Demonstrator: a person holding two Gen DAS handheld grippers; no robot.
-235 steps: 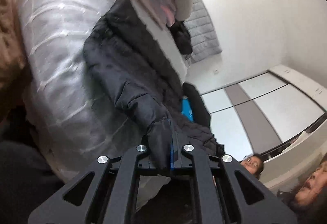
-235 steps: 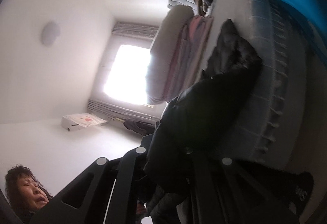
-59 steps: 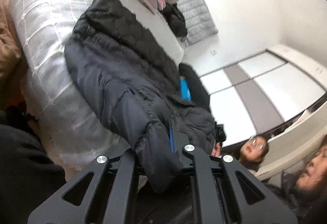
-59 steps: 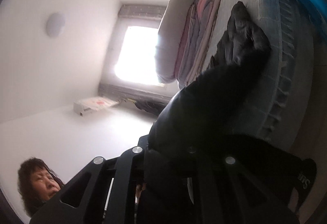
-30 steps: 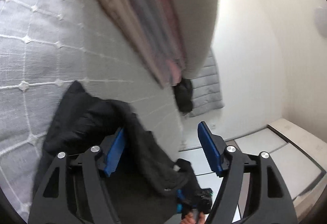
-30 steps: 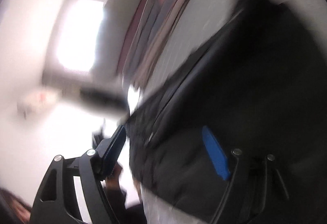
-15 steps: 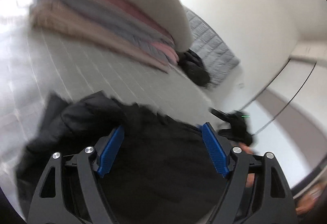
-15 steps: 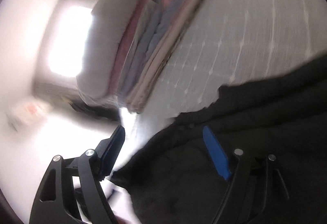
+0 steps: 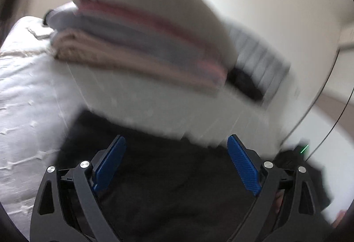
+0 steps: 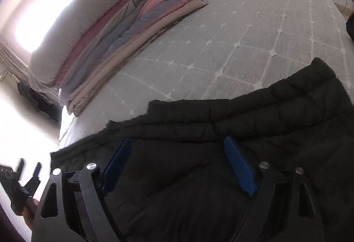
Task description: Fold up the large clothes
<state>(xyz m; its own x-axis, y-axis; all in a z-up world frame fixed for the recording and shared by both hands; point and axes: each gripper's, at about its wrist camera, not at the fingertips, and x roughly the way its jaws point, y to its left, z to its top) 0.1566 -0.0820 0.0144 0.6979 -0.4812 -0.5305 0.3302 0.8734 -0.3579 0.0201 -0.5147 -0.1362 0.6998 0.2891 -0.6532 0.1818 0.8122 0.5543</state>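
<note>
Both tools, left tool [image 9: 176, 162] and right tool [image 10: 177, 162], gape wide and empty over the black jacket [image 10: 221, 175] lying on the bed [image 10: 254, 32], folds yet to come.

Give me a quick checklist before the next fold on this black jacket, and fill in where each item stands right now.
1. Left gripper free of fabric: ok, jaws wide open above the black jacket.
2. Right gripper free of fabric: ok, jaws open, nothing pinched between the blue pads.
3. Jacket lying on the bed: ok, its far edge rests on the quilted cover.
4. Jacket spread flat: cannot tell, only part shows and the left wrist view is blurred.
5. Bare cover beyond the jacket's far edge: ok, the stacked blankets sit apart from it.
6. Sleeves positioned: cannot tell, none is distinguishable.
</note>
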